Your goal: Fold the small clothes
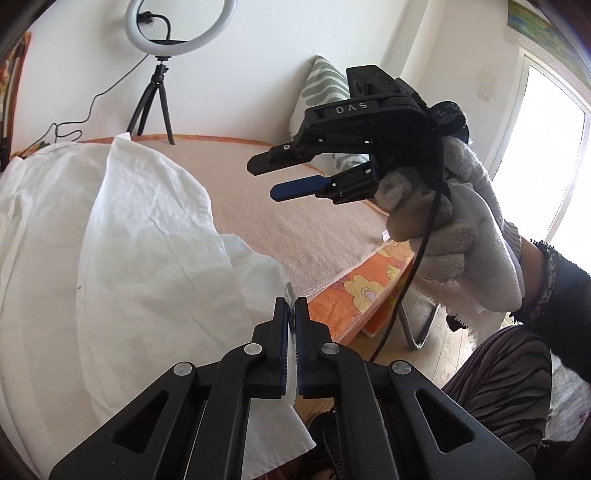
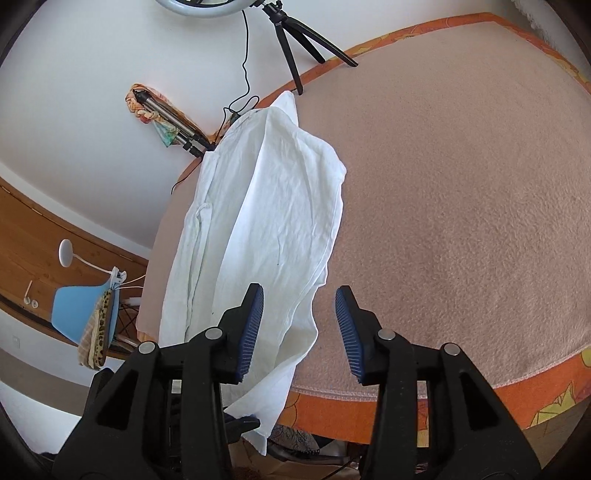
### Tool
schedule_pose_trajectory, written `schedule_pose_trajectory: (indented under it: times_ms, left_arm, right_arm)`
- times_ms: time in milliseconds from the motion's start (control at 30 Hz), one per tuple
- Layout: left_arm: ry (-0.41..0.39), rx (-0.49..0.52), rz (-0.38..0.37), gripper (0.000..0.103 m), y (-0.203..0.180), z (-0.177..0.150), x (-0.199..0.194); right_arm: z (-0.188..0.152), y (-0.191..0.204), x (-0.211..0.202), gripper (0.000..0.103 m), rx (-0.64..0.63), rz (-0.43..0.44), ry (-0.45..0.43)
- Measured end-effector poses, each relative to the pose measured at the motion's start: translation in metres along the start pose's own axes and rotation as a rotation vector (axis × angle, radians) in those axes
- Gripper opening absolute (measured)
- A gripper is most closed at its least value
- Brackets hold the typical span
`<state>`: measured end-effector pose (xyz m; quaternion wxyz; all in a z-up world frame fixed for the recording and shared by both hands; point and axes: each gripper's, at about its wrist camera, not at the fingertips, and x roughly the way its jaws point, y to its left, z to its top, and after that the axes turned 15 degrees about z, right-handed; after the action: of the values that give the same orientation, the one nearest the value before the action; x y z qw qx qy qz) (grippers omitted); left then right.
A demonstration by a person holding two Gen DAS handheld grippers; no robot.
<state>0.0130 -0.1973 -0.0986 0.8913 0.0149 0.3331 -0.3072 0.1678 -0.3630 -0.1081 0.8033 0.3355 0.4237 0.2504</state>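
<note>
Left tongs (image 1: pixel 291 301) pinch white garment (image 1: pixel 147 236); ring light (image 1: pixel 180 27) behind, perhaps off.

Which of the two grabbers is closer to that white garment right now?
Left. The left gripper is shut on the white garment's edge. The right gripper is open with nothing between its fingers, held in the air beside the cloth.

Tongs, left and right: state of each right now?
Left tongs: shut on the edge of the white garment.
Right tongs: open, holding nothing; the garment lies beyond and partly under them, untouched by the pads.
</note>
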Motion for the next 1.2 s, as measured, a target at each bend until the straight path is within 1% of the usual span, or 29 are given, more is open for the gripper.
schedule_pose_trajectory:
  times_ms: [67,100,167,233,300,367,500,567,633,733,833,933,1000,1200]
  left_arm:
    - [-0.009,-0.010,0.000,0.002,0.004,0.003,-0.004]
    - [-0.013,-0.022,0.001,0.002,0.006,0.004,-0.007]
    - [-0.023,-0.040,0.011,0.001,0.010,0.004,-0.011]
    - [-0.026,-0.061,0.015,0.001,0.015,0.004,-0.012]
    - [-0.029,-0.079,0.015,0.001,0.019,0.003,-0.017]
    - [-0.041,-0.092,0.017,0.001,0.022,0.001,-0.025]
    - [-0.048,-0.114,0.020,0.001,0.027,-0.004,-0.035]
    - [-0.054,-0.117,0.028,0.001,0.029,-0.005,-0.038]
    - [-0.060,-0.121,0.032,0.001,0.031,-0.006,-0.040]
    - [-0.066,-0.126,0.033,0.001,0.031,-0.011,-0.046]
    - [-0.073,-0.121,0.036,0.001,0.031,-0.016,-0.052]
    - [-0.070,-0.127,0.037,0.001,0.034,-0.021,-0.055]
    - [-0.067,-0.135,0.041,0.001,0.038,-0.024,-0.057]
    - [-0.081,-0.175,0.085,0.001,0.057,-0.032,-0.071]
  right_arm:
    - [0.026,-0.006,0.015,0.049,-0.016,-0.046,-0.021]
    - [0.038,-0.010,0.024,0.049,-0.012,-0.049,-0.022]
    - [0.060,-0.021,0.046,0.049,0.013,-0.053,-0.002]
    - [0.075,-0.028,0.067,0.049,0.005,-0.104,0.005]
    - [0.084,-0.033,0.084,0.049,0.002,-0.127,0.020]
    - [0.088,-0.036,0.097,0.049,0.005,-0.126,0.034]
    - [0.093,-0.030,0.107,0.049,-0.011,-0.118,0.031]
    - [0.095,-0.026,0.108,0.044,-0.006,-0.115,0.017]
    - [0.097,-0.020,0.111,0.024,-0.013,-0.127,0.016]
    - [0.099,-0.003,0.117,0.012,-0.061,-0.185,0.029]
    - [0.103,0.023,0.127,0.007,-0.140,-0.273,0.063]
    - [0.108,0.050,0.139,0.006,-0.196,-0.302,0.097]
    - [0.111,0.065,0.148,0.005,-0.212,-0.324,0.122]
    - [0.111,0.107,0.183,0.005,-0.276,-0.384,0.198]
